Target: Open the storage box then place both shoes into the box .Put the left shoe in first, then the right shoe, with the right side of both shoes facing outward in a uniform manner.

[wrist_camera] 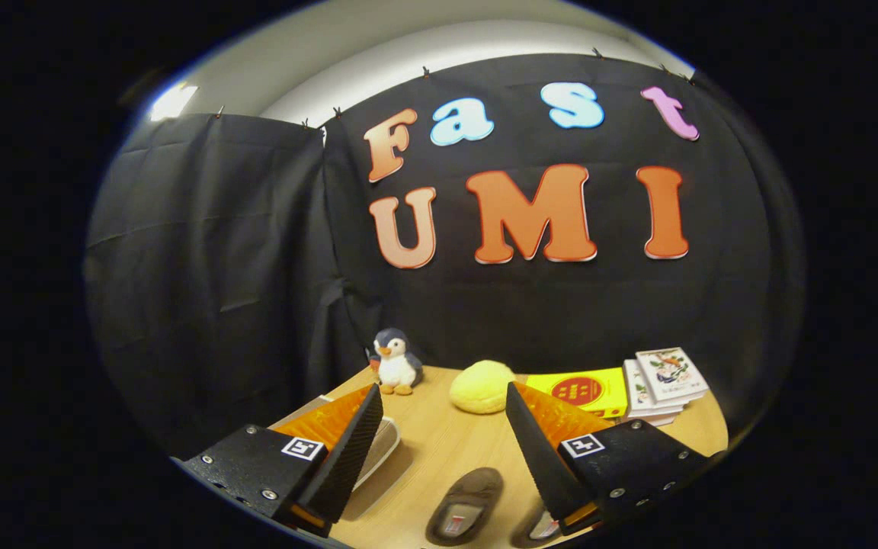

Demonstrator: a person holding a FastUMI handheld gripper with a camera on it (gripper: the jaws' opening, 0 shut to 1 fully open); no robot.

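Wooden desk [439,450] carries two dark shoes [466,505] just ahead of the tool [439,442], whose fingers stand spread and empty. Opening the box [378,450] beside the left finger looks like the first step, so the tool must reach its lid.

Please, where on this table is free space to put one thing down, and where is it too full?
The gripper is open, holding nothing. Bare wood lies between its fingers, bordered by the yellow plush, the penguin toy and the slippers. The far corner is crowded with the yellow box and card boxes; the storage box fills the other side.
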